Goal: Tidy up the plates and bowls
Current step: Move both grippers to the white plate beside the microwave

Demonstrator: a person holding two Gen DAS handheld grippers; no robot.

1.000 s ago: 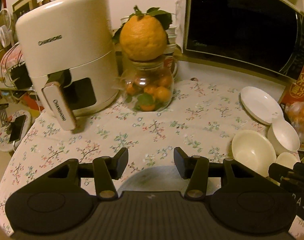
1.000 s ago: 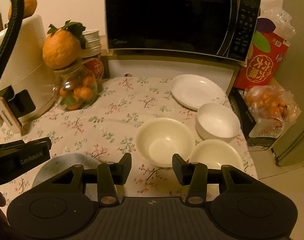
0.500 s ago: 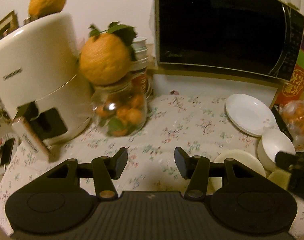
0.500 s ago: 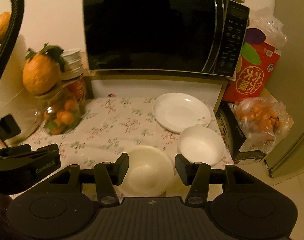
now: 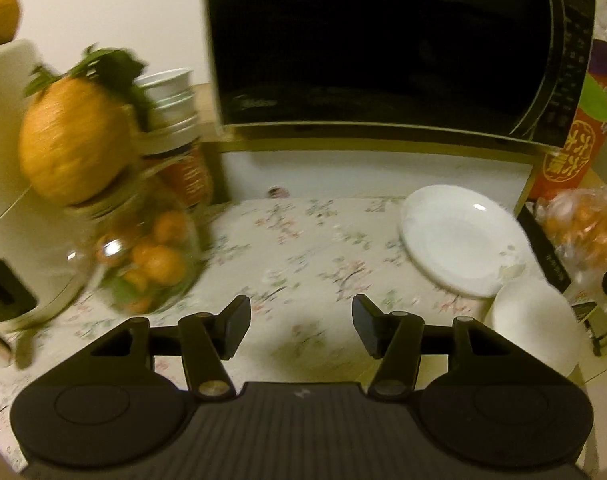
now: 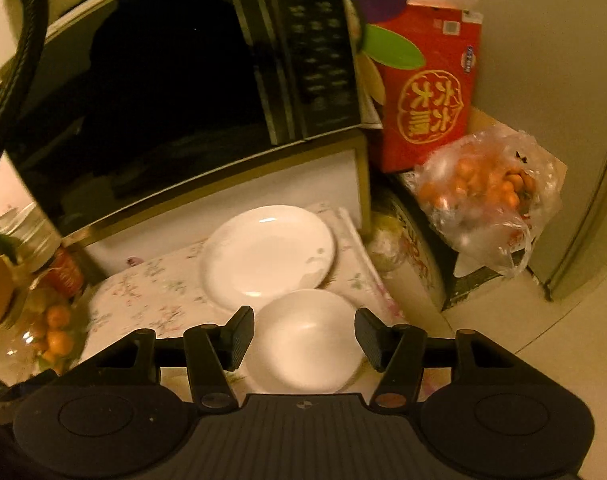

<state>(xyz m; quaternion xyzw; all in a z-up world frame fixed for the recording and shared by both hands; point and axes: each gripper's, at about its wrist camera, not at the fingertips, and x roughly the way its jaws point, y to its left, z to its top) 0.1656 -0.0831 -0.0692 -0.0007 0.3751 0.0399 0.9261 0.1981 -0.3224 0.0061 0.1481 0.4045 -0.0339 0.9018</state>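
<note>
The right hand-held gripper point(image 6: 302, 334) hangs over a white bowl point(image 6: 303, 344), its jaws opening and pressing on nothing. The left hand-held gripper point(image 5: 301, 328) is likewise opening, with only the floral-clothed surface point(image 5: 287, 248) between its fingers. Just behind the bowl lies a white plate point(image 6: 267, 254), in front of the black microwave point(image 6: 163, 92).

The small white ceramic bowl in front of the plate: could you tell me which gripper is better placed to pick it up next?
Probably the right gripper: the small white ceramic bowl lies directly beyond its opening jaws. The left gripper faces bare floral tablecloth.
</note>
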